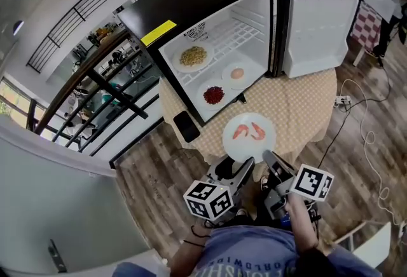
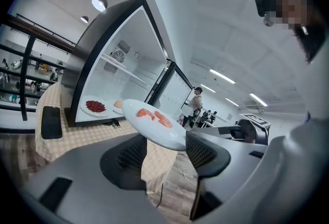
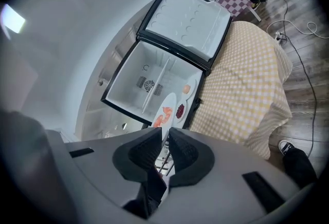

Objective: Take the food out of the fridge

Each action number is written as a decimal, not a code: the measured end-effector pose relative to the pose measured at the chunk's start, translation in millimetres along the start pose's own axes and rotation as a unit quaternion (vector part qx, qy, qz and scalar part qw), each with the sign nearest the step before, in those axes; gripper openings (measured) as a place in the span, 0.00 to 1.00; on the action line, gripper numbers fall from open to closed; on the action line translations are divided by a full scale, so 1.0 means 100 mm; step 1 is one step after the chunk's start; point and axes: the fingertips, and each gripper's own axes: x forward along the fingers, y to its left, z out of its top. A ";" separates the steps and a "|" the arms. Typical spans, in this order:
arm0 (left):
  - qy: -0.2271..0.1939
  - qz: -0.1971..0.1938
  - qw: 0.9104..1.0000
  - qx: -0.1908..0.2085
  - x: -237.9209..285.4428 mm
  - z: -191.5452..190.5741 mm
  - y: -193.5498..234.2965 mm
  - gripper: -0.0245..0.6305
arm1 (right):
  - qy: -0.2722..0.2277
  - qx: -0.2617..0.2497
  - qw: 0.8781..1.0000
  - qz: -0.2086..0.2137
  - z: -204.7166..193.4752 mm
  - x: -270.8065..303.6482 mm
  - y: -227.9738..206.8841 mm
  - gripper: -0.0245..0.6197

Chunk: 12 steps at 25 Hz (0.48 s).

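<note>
Where the head view shows only both grippers meeting the near rim of the plate, the gripper views settle the grips. Right gripper: jaws nearly together, pinching the thin rim edge-on between the pads; the plate runs straight out past the tips. Left gripper: jaws spread wide, with the plate's near rim lying over the gap between them; contact with either pad cannot be made out. Shrimp sit on the plate just beyond the left tips. Left view alone shows a phone on the cloth out to the left of its jaws, and a person far beyond the right jaw. Head view adds noodles on the fridge shelf. Pose: both grippers are side by side close to the body, aimed slightly downward at the open fridge. The plate is outside the fridge, ahead of both pairs of tips. Beans and egg lie inside, beyond it.
</note>
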 end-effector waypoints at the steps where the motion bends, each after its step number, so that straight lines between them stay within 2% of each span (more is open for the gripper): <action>1: 0.001 -0.006 1.000 0.000 -0.05 -0.04 -0.02 0.41 | -0.004 -0.004 1.000 -0.002 -0.05 -0.05 0.01 0.11; 12: 0.008 -0.062 0.998 0.014 -0.48 -0.34 -0.37 0.41 | -0.055 -0.011 0.998 -0.026 -0.50 -0.61 0.06 0.12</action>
